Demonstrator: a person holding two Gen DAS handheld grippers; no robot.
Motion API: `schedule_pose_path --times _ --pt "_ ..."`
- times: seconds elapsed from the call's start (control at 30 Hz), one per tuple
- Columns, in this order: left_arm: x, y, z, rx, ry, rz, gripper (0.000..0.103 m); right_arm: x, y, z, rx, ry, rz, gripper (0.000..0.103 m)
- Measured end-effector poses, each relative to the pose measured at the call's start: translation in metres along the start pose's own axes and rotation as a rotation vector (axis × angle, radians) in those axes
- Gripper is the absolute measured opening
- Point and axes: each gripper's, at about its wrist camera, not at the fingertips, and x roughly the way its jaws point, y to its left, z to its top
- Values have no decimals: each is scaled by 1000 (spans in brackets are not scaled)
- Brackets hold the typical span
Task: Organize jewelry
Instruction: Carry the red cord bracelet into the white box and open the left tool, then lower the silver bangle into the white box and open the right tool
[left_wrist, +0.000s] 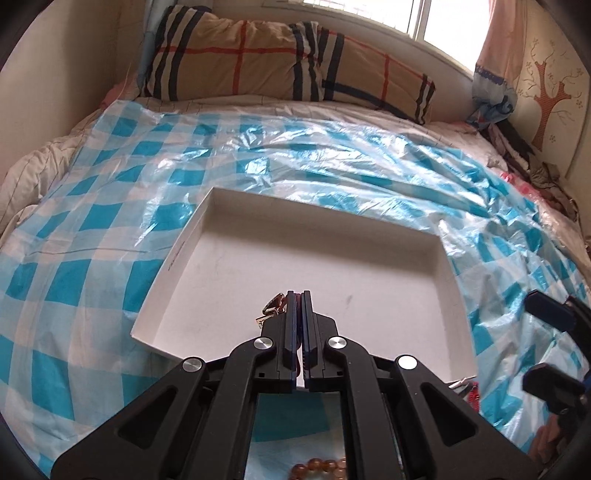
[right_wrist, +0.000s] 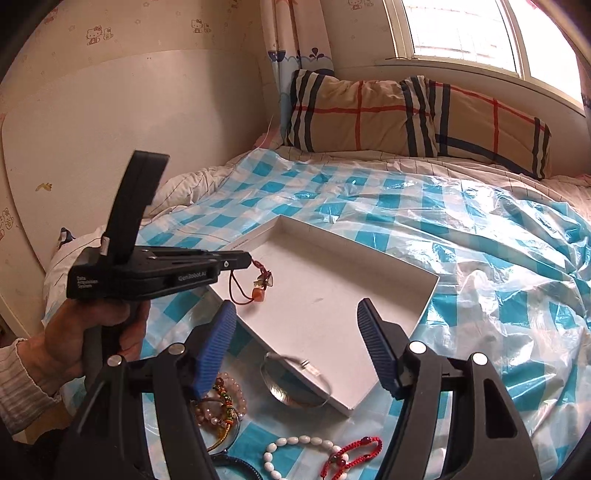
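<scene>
1. Left gripper (right_wrist: 248, 260) clamped shut on a red cord bracelet with an orange bead and small metal charms (right_wrist: 255, 286); the piece dangles from the tips over the near-left corner of the shallow white cardboard box lid (right_wrist: 391, 314), not yet let go.
2. Box interior looks bare in both views, so nothing sorted yet, I'd say. Task barely begun.
3. Right gripper (right_wrist: 297, 334) has its blue-padded jaws spread wide, nothing between them; it hangs over the near edge of the box.
4. Thin silver metal bangle (right_wrist: 295, 384) lies tilted against the box's near wall, partly over the rim. Hard to tell if it counts as in.
5. Left outside on the blue-and-white checked plastic sheet (right_wrist: 498, 295): white oval-bead bracelet (right_wrist: 295, 443), red braided cord bracelet (right_wrist: 354, 452), pile of pink and multicolour beaded bracelets (right_wrist: 225, 398), amber round-bead bracelet (left_wrist: 317, 467).
6. Remaining, by my read: drop the held piece in, then move each loose one.
</scene>
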Motion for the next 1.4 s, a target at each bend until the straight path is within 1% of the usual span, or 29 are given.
schedule_pose_path --times 0.07,0.17,0.23,0.33,0.43,0.57,0.6,0.63,0.7,0.73,0.87,0.97,1.0,1.03,1.07,1.1,1.13,1.23,1.3,1.4 --pt "11 7 -6 -8 53 17 3 2 -2 0 6 3 -1 66" --pt "20 11 -20 -16 127 16 3 -1 -6 -4 27 7 -5 71" --pt "20 10 -27 -6 154 16 3 -6 -7 -11 35 25 -8 71" --pt "15 5 -38 -4 200 -11 3 -13 -6 -27 30 74 -7 72" --pt "6 1 -45 -3 211 -33 3 -17 -2 -43 20 122 -7 72" --pt "-9 0 -49 -22 180 -30 10 -7 -4 -51 18 160 -19 72" --pt "-15 0 -49 -24 166 -20 18 -3 -4 -51 14 166 -21 72" --pt "-21 -1 -50 -25 149 -5 32 3 -5 -50 12 183 -27 72" --pt "-33 -1 -51 -19 111 28 48 13 -6 -49 24 225 -26 72" --pt "-39 -1 -52 -15 92 46 52 15 -5 -49 20 223 -31 72" --pt "-60 2 -60 -31 33 69 56 16 3 -46 -36 182 -30 72" --pt "-75 4 -70 -74 -23 68 58 26 6 -41 -91 189 -24 71" --pt "-80 5 -73 -89 -43 68 60 32 5 -40 -104 199 -17 67" --pt "-84 5 -76 -103 -61 67 61 37 3 -41 -111 215 -20 59" --pt "-87 5 -80 -119 -77 68 62 42 1 -42 -112 232 -17 54" --pt "-90 5 -83 -132 -91 67 64 46 -2 -43 -107 246 -9 40" --pt "-92 4 -86 -143 -103 62 65 49 -4 -44 -100 255 -8 28" --pt "-95 1 -93 -151 -119 54 66 45 -5 -46 -98 243 -4 13" --pt "-95 -2 -93 -145 -123 47 66 38 -2 -46 -99 216 -9 9" --pt "-97 -4 -94 -145 -133 37 66 24 3 -41 -97 166 -15 8"
